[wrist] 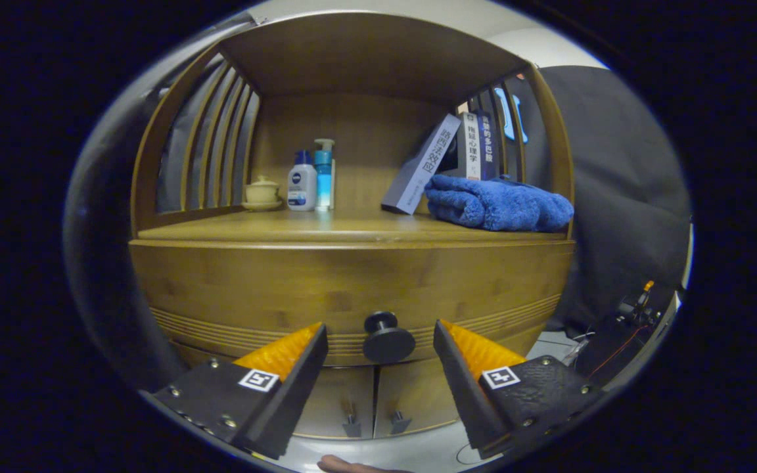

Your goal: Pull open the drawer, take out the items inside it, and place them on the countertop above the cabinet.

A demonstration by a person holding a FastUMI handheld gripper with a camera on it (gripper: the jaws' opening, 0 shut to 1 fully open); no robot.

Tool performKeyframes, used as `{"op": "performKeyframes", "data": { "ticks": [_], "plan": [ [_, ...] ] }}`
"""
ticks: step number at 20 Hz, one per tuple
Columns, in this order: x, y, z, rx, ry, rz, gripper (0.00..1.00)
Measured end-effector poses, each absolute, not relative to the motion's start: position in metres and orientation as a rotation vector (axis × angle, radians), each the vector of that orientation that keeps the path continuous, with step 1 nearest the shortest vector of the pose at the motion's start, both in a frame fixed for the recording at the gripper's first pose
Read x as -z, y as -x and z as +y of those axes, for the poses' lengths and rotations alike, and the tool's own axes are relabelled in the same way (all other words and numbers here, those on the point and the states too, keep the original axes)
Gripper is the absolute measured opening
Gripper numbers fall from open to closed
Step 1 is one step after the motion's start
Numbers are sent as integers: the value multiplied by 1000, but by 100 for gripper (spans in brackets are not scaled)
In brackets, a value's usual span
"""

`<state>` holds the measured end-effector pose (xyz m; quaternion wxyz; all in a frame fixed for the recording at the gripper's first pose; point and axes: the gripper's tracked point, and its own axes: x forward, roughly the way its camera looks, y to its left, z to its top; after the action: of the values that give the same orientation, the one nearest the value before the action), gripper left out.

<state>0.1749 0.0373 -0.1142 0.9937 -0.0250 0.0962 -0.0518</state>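
- Between the two fingers of the tool [380, 335], just ahead of them, sits the round knob [388, 339] of the drawer [352, 282]; the tool is wide open and holds nothing.
- Best to advance straight, close both fingers behind the knob head, then pull level.
- Drawer is closed, below the surface [326, 226].

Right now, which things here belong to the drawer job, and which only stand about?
For the job: drawer, shut; its knob, between the fingers of the open gripper, untouched; countertop.

Only standing about: blue towel, books, two bottles, lidded cup, lower cabinet doors.
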Motion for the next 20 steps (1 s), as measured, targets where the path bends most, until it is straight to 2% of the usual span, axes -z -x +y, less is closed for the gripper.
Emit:
{"op": "performKeyframes", "data": {
  "ticks": [1,3,5,7,10,11,20],
  "plan": [
    [121,-177,45,43,20,230,81],
    [115,-187,36,41,-46,164,64],
    [113,-184,35,10,-77,158,41],
    [118,-181,34,-3,-95,198,36],
    [117,-173,31,8,-55,214,36],
    [116,-166,31,-3,-59,214,29],
    [116,-71,23,-30,-84,230,29]
  ]
}}
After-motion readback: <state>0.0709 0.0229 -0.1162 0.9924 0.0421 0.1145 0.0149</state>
